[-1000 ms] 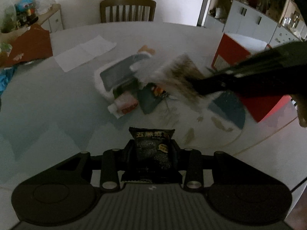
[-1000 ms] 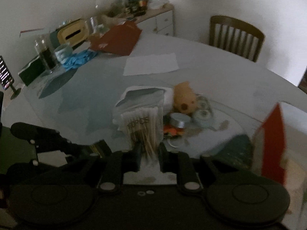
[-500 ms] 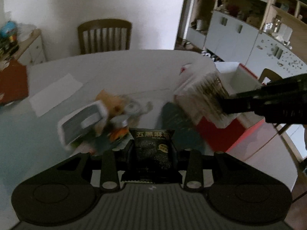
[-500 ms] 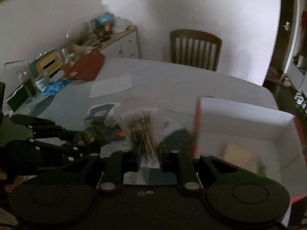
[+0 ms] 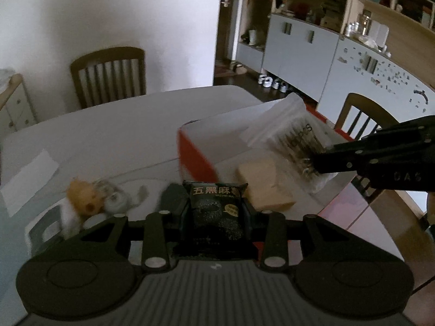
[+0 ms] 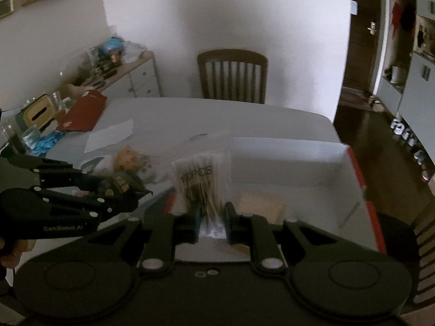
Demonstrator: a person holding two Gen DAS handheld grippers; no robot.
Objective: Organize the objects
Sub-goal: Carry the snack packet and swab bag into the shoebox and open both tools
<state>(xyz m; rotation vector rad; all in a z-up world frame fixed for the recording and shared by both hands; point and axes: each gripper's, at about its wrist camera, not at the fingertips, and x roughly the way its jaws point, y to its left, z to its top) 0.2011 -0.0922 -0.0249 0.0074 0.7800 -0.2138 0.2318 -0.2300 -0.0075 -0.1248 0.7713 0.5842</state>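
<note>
You have swung both hand-held grippers from the counter's clutter to the red-sided box (image 5: pixel 195 149). Your left hand-held gripper (image 5: pixel 216 212) clamps one black snack packet (image 5: pixel 216 207) beside it; your right hand-held gripper (image 6: pixel 212 214) pinches one cotton-swab bag (image 6: pixel 204 176) above it, where one tan block (image 5: pixel 265 184) lies.

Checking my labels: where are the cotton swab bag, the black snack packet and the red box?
cotton swab bag (image 6: pixel 202 182), right wrist view, printed front.
black snack packet (image 5: pixel 216 209), left wrist view, front face.
red box (image 5: pixel 195 154), left wrist view, red side wall.
</note>
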